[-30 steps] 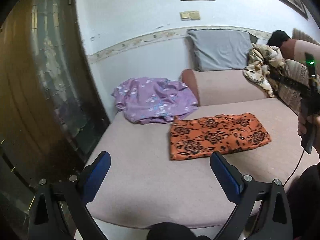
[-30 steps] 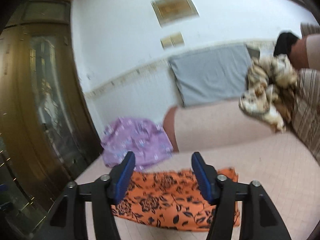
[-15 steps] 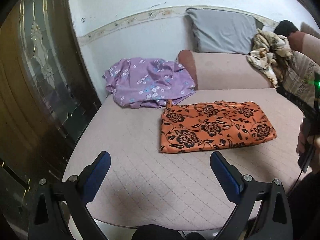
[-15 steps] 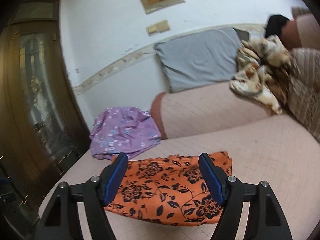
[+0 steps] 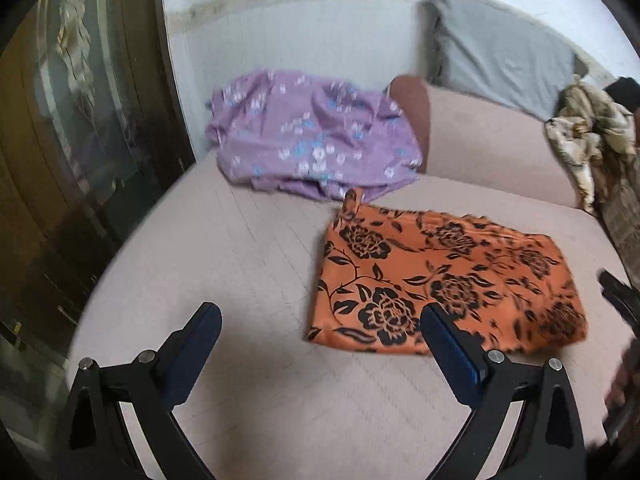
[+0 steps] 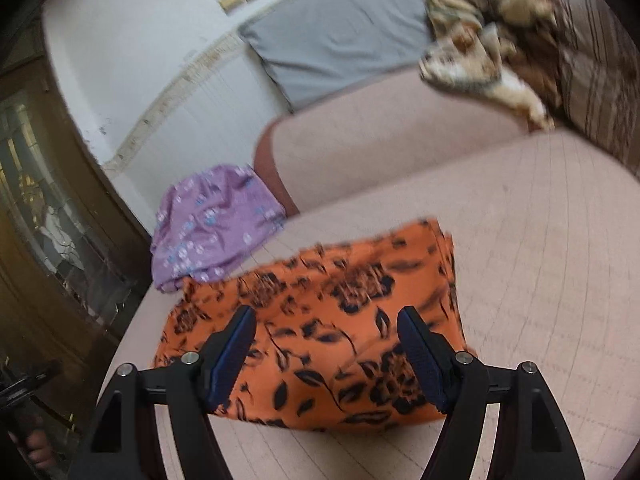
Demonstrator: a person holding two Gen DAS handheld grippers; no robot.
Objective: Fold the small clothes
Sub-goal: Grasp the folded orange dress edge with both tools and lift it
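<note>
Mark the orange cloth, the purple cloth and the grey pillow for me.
orange cloth (image 5: 444,280), left wrist view, middle of its top.
purple cloth (image 5: 312,140), left wrist view, middle of the heap.
grey pillow (image 6: 340,32), right wrist view, its face.

Folded cloth (image 5: 440,280) before crumpled garment (image 5: 312,148)

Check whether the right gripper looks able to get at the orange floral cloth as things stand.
Probably yes. The right gripper is open right over the orange floral cloth, which lies flat on the pink cushion with nothing on top of it.
</note>
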